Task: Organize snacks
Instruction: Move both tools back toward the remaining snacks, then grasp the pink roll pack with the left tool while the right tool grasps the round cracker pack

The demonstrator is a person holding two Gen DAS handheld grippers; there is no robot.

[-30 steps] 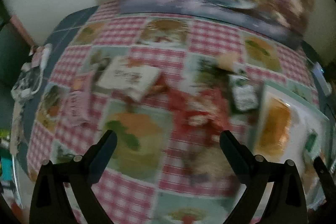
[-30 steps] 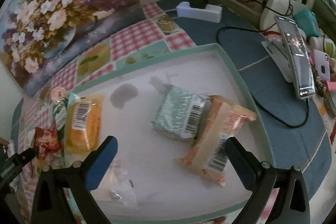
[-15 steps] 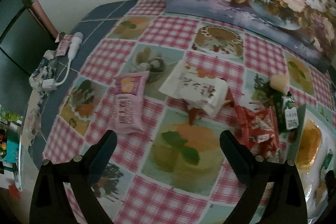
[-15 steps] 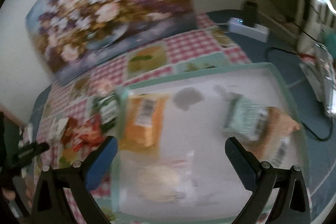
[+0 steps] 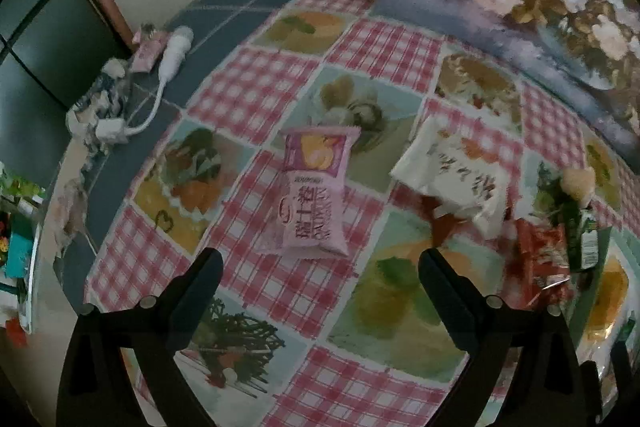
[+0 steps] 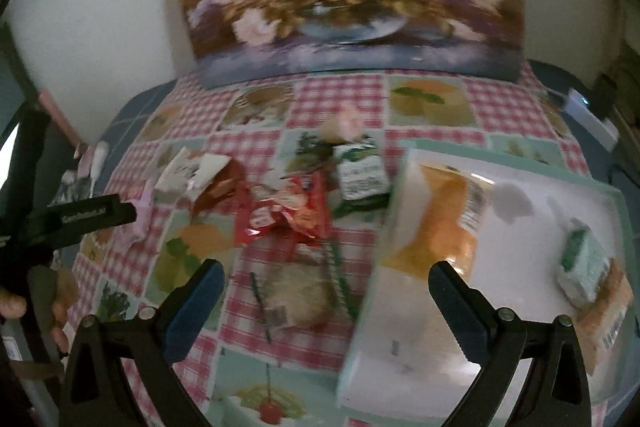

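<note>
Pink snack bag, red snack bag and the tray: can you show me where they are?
pink snack bag [image 5: 314,203]: left wrist view, middle of its printed front.
red snack bag [image 6: 286,213]: right wrist view, middle of the crinkled wrapper.
tray [image 6: 624,227]: right wrist view, on its green right rim.

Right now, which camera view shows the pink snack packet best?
The left wrist view: the pink snack packet lies whole and sharp ahead of the open tongs. The right wrist view shows only a blurred pink edge behind the other tool.
</note>
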